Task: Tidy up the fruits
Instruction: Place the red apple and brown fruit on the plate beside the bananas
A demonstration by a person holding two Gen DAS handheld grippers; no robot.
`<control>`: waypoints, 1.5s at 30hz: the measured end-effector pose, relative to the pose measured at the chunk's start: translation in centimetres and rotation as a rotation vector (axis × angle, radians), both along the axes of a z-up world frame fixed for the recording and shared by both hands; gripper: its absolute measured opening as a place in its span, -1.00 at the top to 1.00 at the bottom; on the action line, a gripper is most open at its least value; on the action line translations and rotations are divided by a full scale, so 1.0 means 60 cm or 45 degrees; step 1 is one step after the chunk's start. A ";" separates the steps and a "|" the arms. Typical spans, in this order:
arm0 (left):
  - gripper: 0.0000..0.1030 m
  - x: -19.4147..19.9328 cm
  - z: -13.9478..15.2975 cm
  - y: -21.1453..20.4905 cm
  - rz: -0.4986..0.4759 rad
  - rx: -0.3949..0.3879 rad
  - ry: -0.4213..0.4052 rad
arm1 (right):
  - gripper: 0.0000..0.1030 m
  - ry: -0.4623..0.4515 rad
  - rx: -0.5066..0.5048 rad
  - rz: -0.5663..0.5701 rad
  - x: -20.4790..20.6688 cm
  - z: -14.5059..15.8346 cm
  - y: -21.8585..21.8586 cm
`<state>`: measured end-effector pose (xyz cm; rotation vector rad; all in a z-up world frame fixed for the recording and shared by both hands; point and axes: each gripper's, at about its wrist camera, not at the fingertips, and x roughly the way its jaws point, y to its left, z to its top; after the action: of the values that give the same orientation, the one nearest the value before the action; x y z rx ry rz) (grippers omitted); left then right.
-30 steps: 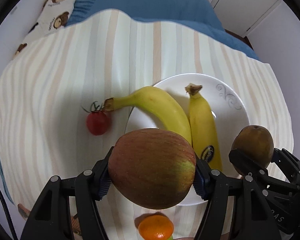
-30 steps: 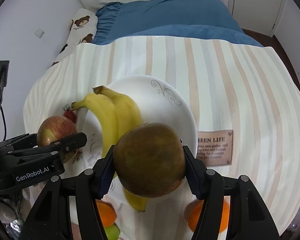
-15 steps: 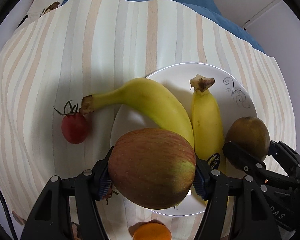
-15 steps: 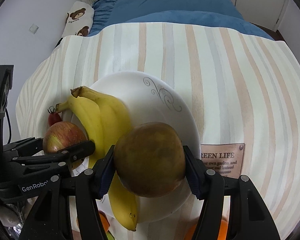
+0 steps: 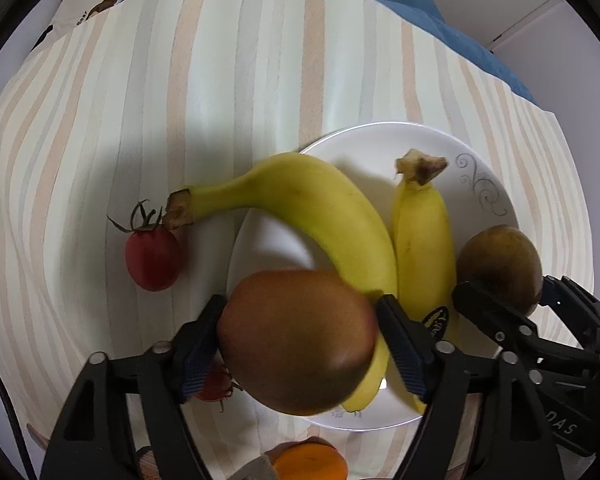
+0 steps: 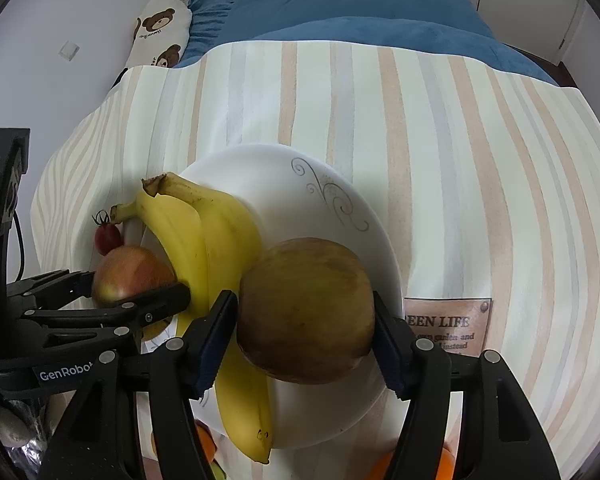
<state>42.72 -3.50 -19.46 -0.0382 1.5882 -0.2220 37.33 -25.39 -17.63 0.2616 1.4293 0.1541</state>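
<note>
I see the red apple [image 5: 298,340] between the left gripper [image 5: 300,344] jaws, low over the near left part of the white plate [image 5: 384,140]. The left jaws have just been opening; the right pad stands just clear of the apple's skin, the left pad looks close against it, and I cannot tell whether it still touches. The apple looks blurred in the left wrist view.

In the right wrist view, the brown pear [image 6: 306,310] sits between the right gripper [image 6: 306,328] jaws, both blue pads pressed on its sides, so these jaws are clamped on the pear. It hangs over the near right part of the plate.

Two bananas [image 6: 204,248] lie across the plate's left half, stems toward the far side; one stem reaches off the rim to the left. A cherry tomato [image 5: 153,258] lies on the striped cloth [image 5: 180,80] just beside that stem end, left of the plate. A second small red fruit [image 5: 214,384] shows partly behind the left jaw. An orange [image 5: 310,462] sits at the near edge, below the plate.

A brown label [image 6: 446,326] lies on the cloth right of the plate. A blue blanket [image 6: 340,4] and bear-print pillow [image 6: 160,32] are at the far side.
</note>
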 end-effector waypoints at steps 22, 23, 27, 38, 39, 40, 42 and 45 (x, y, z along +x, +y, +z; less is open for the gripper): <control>-0.60 -0.010 0.026 0.004 0.020 -0.024 -0.047 | -0.56 -0.013 -0.003 -0.020 -0.019 0.026 -0.006; -0.60 -0.011 0.029 0.005 0.020 -0.022 -0.052 | -0.56 -0.014 -0.004 -0.021 -0.021 0.028 -0.007; -0.60 -0.018 0.044 0.007 0.020 -0.012 -0.066 | -0.57 -0.018 -0.009 -0.028 -0.032 0.032 -0.018; -0.79 -0.046 0.084 -0.008 0.023 0.043 -0.160 | -0.66 -0.046 -0.004 -0.059 -0.069 0.073 -0.028; -0.79 -0.050 0.088 -0.005 0.023 0.052 -0.170 | -0.72 -0.050 -0.008 -0.059 -0.073 0.077 -0.026; -0.80 -0.056 0.094 -0.004 0.020 0.059 -0.185 | -0.83 -0.053 -0.014 -0.060 -0.078 0.080 -0.024; -0.83 -0.066 0.103 -0.002 0.018 0.070 -0.209 | -0.89 -0.056 -0.036 -0.071 -0.091 0.087 -0.022; -0.85 -0.087 0.122 0.006 0.014 0.097 -0.258 | -0.89 -0.075 -0.068 -0.079 -0.112 0.099 -0.019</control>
<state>37.51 -3.16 -12.14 0.0339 1.3928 -0.1516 30.63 -26.53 -11.70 0.2550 1.3636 0.0723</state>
